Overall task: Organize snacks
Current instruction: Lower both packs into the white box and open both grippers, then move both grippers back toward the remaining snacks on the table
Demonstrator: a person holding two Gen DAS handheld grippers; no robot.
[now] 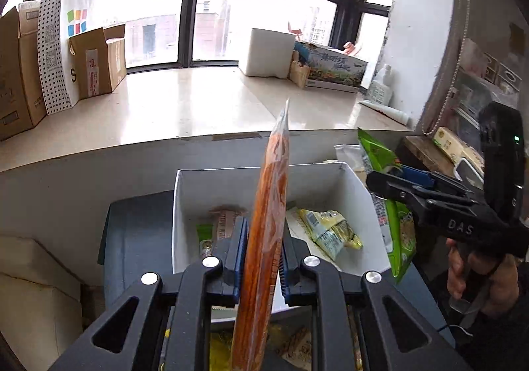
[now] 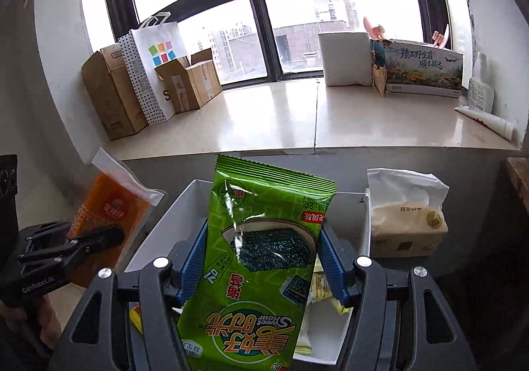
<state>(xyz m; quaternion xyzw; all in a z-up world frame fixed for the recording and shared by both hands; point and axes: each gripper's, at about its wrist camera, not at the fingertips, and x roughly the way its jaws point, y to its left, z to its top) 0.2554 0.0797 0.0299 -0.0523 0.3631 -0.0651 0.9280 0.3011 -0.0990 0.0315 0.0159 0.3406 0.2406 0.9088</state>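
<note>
My left gripper (image 1: 263,258) is shut on an orange snack packet (image 1: 266,232), held edge-on and upright above a white box (image 1: 360,192). The box holds a yellow packet (image 1: 330,232) and a brown-and-green packet (image 1: 220,225). My right gripper (image 2: 261,258) is shut on a green seaweed snack packet (image 2: 258,265), held over the same white box (image 2: 155,232). In the left wrist view the right gripper (image 1: 383,184) and its green packet (image 1: 396,232) are at the box's right edge. In the right wrist view the left gripper (image 2: 96,238) with the orange packet (image 2: 109,215) is at left.
A tissue pack (image 2: 408,222) stands right of the box. The stone windowsill (image 1: 198,106) behind carries cardboard boxes (image 1: 96,63), a dotted paper bag (image 1: 62,50), a white block (image 1: 267,52), a printed carton (image 1: 334,68) and a bottle (image 1: 382,85). More snacks lie below my left gripper.
</note>
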